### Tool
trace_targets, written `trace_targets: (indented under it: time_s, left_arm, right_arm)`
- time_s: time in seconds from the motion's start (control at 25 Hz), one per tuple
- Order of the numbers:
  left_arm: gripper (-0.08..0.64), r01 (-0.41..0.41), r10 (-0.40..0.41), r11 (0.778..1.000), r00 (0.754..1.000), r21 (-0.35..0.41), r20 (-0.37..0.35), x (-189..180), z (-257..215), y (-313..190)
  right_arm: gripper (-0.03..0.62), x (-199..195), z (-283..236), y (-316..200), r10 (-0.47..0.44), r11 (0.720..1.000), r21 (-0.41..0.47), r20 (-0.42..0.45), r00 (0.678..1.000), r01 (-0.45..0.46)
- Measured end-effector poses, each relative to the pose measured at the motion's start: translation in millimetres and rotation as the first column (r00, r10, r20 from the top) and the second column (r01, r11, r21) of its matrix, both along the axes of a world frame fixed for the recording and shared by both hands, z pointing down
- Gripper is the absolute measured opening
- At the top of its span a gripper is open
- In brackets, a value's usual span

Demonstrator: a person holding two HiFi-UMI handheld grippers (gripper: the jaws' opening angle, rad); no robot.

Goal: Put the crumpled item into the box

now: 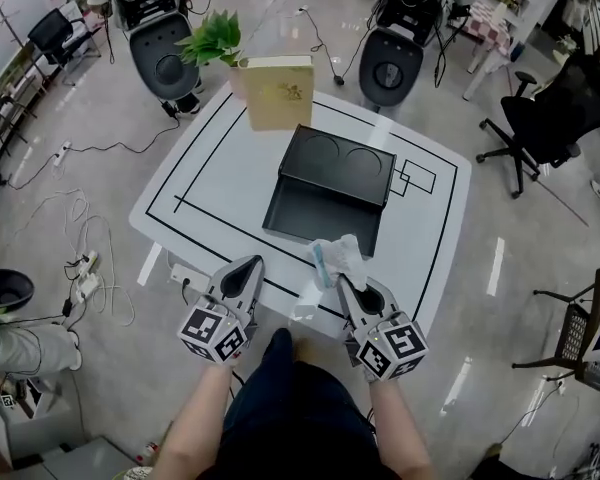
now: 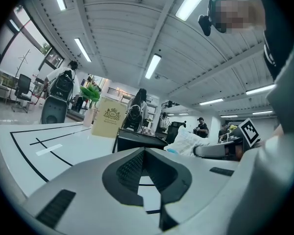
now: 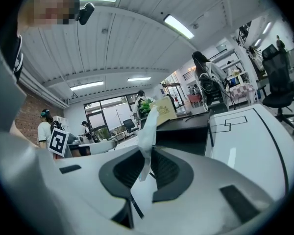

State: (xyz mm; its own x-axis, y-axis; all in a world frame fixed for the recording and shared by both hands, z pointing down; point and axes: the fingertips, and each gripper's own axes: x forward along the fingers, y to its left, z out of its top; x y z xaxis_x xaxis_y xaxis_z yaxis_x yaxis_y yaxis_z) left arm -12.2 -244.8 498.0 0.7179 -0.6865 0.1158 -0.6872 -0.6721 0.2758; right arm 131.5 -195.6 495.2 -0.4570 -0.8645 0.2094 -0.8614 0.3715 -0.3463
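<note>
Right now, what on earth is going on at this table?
A person stands at a white table with a two-jaw gripper in each hand. The right gripper pinches a crumpled white item and holds it at the near edge of the open black box; the item is not yet inside. The left gripper is alongside, shut with nothing in it.

Box (image 1: 330,193) sits mid-tabletop (image 1: 220,183); bag (image 1: 278,92) stands behind it, plant (image 1: 212,40) left of bag; wad (image 1: 338,260) at box's near edge.
</note>
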Motion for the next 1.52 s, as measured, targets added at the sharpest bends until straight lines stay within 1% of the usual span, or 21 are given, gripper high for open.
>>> trace_targets:
  time_s: [0.36,0.68,0.8,0.96,1.12,1.32,1.4,1.52]
  left_arm:
    - [-0.008,-0.012,0.012,1.000,1.000,-0.008,0.020,1,5,-19]
    - [-0.008,-0.031,0.031,0.999,0.999,-0.008,0.027,2,6,-41]
    - [-0.008,-0.028,0.029,1.000,0.999,-0.013,0.020,2,7,-47]
    - [-0.008,-0.022,0.022,1.000,1.000,-0.018,0.015,-1,10,-53]
    - [-0.008,-0.012,0.013,1.000,1.000,-0.021,0.015,-5,16,-59]
    - [-0.008,0.001,-0.001,1.000,1.000,-0.016,0.006,-5,17,-68]
    - [-0.008,-0.005,0.005,1.000,1.000,-0.010,0.001,-3,17,-68]
    - [-0.008,-0.015,0.015,1.000,1.000,0.004,0.006,2,14,-70]
  right_arm:
    - [0.040,-4,0,-22,-0.019,1.000,-0.007,-0.035,0.999,0.019]
    - [0.040,-7,-2,-48,-0.035,0.999,-0.020,-0.089,0.995,0.033]
    - [0.040,-9,-1,-56,-0.057,0.998,-0.042,-0.126,0.990,0.052]
    - [0.040,-11,-2,-69,-0.088,0.994,-0.074,-0.155,0.984,0.077]
    - [0.040,-14,-3,-81,-0.123,0.991,-0.086,-0.201,0.972,0.108]
    - [0.040,-17,-4,-97,-0.176,0.983,-0.096,-0.266,0.948,0.155]
    - [0.040,-17,-3,-101,-0.187,0.981,-0.101,-0.287,0.939,0.165]
    - [0.040,-18,1,-109,-0.211,0.976,-0.117,-0.336,0.918,0.181]
